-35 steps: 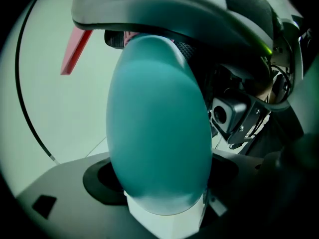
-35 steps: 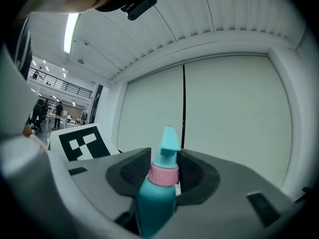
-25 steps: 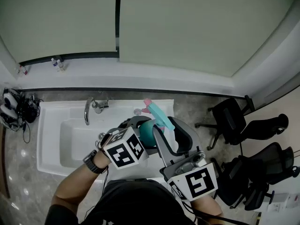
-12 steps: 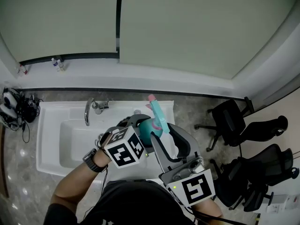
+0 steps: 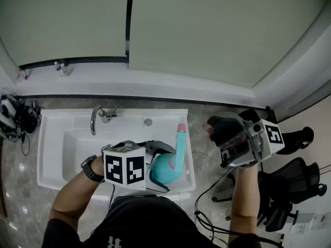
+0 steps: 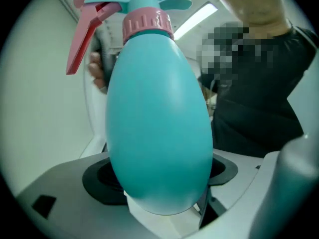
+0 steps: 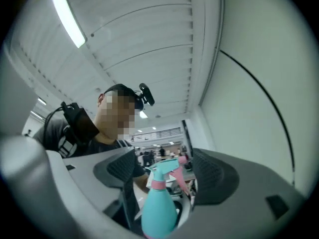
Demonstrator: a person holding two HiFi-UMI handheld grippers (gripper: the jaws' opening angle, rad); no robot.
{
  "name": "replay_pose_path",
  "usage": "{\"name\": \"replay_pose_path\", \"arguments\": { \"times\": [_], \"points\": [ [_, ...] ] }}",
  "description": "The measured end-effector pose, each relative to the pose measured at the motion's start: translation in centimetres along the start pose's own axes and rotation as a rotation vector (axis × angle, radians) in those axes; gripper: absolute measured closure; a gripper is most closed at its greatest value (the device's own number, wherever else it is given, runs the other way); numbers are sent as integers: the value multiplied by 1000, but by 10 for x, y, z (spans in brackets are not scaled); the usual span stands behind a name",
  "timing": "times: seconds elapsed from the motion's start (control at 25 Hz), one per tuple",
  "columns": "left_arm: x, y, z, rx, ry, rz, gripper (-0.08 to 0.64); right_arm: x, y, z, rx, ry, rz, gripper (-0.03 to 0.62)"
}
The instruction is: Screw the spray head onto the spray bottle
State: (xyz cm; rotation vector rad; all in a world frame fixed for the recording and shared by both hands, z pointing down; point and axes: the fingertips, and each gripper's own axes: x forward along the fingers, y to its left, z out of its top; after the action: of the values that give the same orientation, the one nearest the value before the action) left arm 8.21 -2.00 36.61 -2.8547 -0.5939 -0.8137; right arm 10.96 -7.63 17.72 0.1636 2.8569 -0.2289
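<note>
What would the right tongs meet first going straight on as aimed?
Probably the teal spray bottle, held in the left tongs; it shows low between the right tongs, just opened and empty. Depth unclear.

Soft, even daylight-white light fills the head view, with no hard shadows; the wide lens bows the sink (image 5: 134,112) rim and wall lines. Both gripper views are fisheye circles with black corners. A strip light (image 7: 67,16) glares in the right one. In the left, the spray bottle (image 6: 159,128) looms slightly soft, a ceiling light (image 6: 197,18) bright behind.
</note>
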Motion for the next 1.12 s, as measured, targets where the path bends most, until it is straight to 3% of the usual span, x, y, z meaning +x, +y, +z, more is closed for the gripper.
{"name": "replay_pose_path", "arguments": {
  "times": [0.08, 0.24, 0.32, 0.4, 0.48, 0.64, 0.84, 1.12],
  "points": [
    [4, -24, 11, 63, -25, -124, 121, 19, 1, -9, 40, 43, 151, 226],
    [10, -60, 15, 122, -18, -307, 121, 65, 37, -41, 20, 208, 443, 219],
    [11, -63, 18, 118, -32, -344, 121, 76, 51, -50, -18, 271, 518, 221],
    [9, -58, 23, 95, -63, -362, 121, 78, 56, -53, -50, 311, 537, 221],
    [4, -54, 22, 75, -87, -373, 121, 79, 53, -55, -75, 334, 513, 227],
    [-1, -55, 15, 58, -99, -386, 121, 81, 43, -60, -102, 367, 437, 422],
    [-1, -43, 12, 62, -74, -352, 121, 84, 34, -64, -111, 419, 360, 439],
    [-13, -20, 1, -30, -94, -243, 121, 90, 2, -66, -181, 447, 57, 448]
  ]
}}
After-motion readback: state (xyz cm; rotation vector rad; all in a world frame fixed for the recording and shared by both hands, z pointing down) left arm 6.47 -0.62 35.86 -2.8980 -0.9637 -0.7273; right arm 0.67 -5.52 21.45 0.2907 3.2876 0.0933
